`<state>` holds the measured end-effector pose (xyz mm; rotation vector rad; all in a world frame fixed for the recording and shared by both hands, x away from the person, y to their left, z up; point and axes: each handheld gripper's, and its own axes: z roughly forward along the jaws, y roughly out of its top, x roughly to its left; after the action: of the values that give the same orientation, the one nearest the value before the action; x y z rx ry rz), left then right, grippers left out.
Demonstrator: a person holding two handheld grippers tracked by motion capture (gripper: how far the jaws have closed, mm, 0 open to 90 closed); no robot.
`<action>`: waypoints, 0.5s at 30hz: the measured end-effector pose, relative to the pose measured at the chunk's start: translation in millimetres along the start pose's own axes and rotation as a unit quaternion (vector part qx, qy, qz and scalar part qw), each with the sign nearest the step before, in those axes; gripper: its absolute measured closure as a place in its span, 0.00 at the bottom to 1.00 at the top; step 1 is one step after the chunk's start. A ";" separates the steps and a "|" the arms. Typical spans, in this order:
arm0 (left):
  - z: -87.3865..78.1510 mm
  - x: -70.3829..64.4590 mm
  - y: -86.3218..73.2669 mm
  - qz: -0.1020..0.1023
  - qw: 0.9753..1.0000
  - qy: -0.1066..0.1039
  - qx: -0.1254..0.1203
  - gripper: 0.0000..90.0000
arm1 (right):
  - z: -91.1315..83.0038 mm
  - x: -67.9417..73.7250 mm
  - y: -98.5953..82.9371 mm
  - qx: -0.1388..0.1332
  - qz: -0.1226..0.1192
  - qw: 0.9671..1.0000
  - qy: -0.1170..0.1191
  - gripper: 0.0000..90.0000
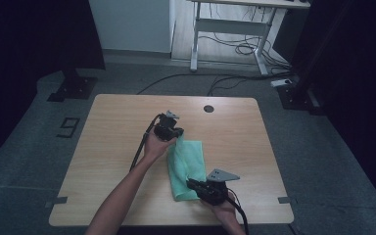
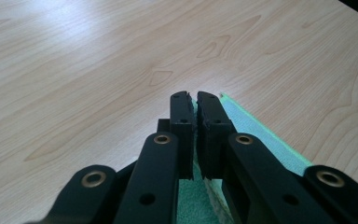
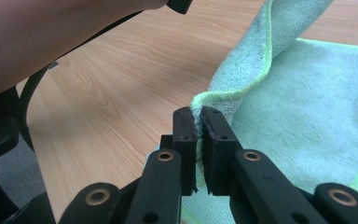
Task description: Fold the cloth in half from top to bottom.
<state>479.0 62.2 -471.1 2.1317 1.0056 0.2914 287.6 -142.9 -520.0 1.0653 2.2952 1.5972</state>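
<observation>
folding looks like the step in hand: the green cloth (image 1: 186, 169) lies near the middle of the wooden worktop (image 1: 107, 147), already doubled into a long strip, with its left edge raised off the surface. the left hand-held gripper (image 1: 176, 138) is clenched on the far corner of that edge; in the left gripper view the jaws are pressed together with a sliver of cloth (image 2: 242, 126) pinched between them and trailing to their right. the right hand-held gripper (image 1: 192, 184) is clenched on the near corner; in the right gripper view the cloth's hemmed edge (image 3: 242, 88) rises out of the closed jaws and runs up toward the other hand, above the flat layer.

by my reading, the next move calls for both corners to travel together across the strip, kept level and taut so the lifted edge does not sag or twist, then set down square on the opposite edge before either grip lets go. a grip that slips early would spoil the fold.

no container, tray or bin stands on the worktop, so nothing is held in one.
</observation>
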 end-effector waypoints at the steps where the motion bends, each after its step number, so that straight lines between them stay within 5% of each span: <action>1: 1.5 -1.0 0.0 0.000 1.000 -0.001 0.001 0.95 | -0.9 -0.7 -1.4 0.001 0.001 1.000 -0.001 0.94; 15: 18.1 -12.9 2.2 0.009 1.000 -0.011 0.014 0.95 | -9.8 -8.4 -15.6 0.013 0.007 1.000 -0.014 0.94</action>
<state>480.4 42.1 -480.8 2.1657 0.9844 0.2633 281.7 -158.5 -531.6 1.1060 2.3020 1.5505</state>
